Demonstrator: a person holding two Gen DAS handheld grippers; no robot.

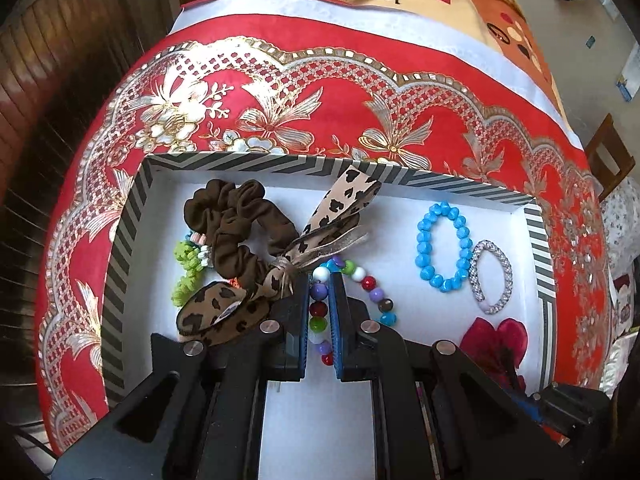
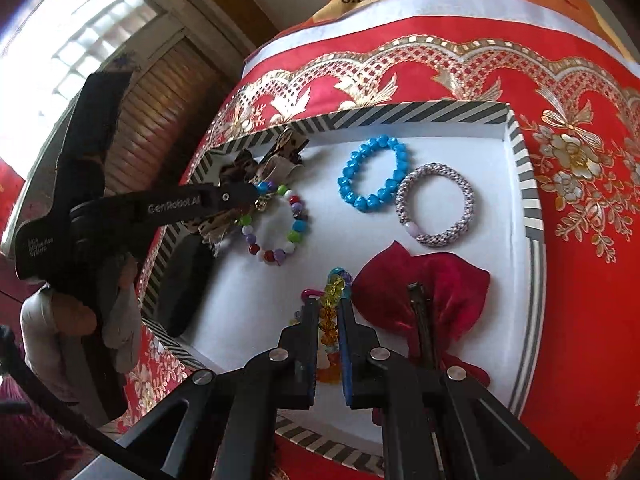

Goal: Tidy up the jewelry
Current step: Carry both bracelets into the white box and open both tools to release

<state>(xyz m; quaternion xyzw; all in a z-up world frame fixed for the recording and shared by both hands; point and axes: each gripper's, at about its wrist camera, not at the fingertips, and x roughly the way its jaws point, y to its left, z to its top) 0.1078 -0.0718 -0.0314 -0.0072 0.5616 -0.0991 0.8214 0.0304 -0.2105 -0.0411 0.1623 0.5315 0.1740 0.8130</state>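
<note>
A white tray with a striped rim [image 1: 400, 178] [image 2: 520, 168] holds the jewelry. My left gripper [image 1: 325, 276] is shut on a multicoloured bead bracelet [image 1: 320, 312], which also shows in the right wrist view [image 2: 296, 226], with the left gripper [image 2: 250, 196] at its far-left side. My right gripper [image 2: 327, 304] is shut on a clear orange-and-yellow bead bracelet [image 2: 330, 320] low over the tray. A blue bead bracelet [image 1: 442, 246] [image 2: 374, 174] and a silver sparkly bracelet [image 1: 491, 276] [image 2: 436, 210] lie at the tray's right.
A brown scrunchie [image 1: 236, 228], leopard-print ribbon pieces [image 1: 340, 204], a green coil tie [image 1: 186, 268] and a red velvet bow clip [image 2: 424, 292] [image 1: 496, 340] lie in the tray. The tray sits on a red and gold cloth [image 1: 320, 80].
</note>
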